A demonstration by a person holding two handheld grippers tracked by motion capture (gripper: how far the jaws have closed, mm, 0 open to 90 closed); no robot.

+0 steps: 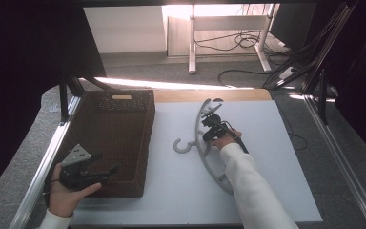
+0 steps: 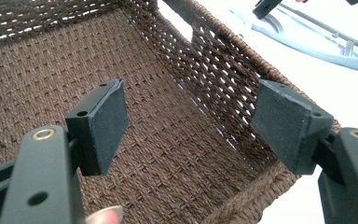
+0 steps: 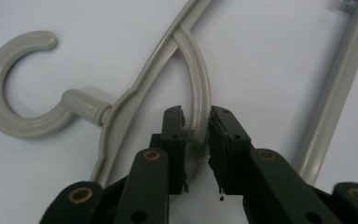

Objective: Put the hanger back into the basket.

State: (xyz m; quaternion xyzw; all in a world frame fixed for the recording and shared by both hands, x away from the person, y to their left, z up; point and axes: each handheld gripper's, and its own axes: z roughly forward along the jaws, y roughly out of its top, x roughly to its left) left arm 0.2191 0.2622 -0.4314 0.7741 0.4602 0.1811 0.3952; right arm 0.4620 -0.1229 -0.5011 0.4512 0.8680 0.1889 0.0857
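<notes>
the right gripper (image 3: 196,126) pinches the light, stiff grey plastic hanger (image 3: 200,84) at its inner bar, at 3 o'clock of the hook, while the left gripper (image 2: 189,123) stands open.

Setting: office or lab room fitted out as a recording station. Evidence: grey carpet floor (image 1: 138,64); white-topped desk (image 1: 267,191) edged by aluminium frame rails (image 1: 43,167), just left of the left hand-held gripper (image 1: 112,172); dark curtain panels (image 1: 24,52) well beyond that gripper on both sides; a second desk on white metal legs (image 1: 191,43) far beyond the right hand-held gripper (image 1: 208,121), with loose black cables (image 1: 248,40) trailing across the floor beneath it.
</notes>
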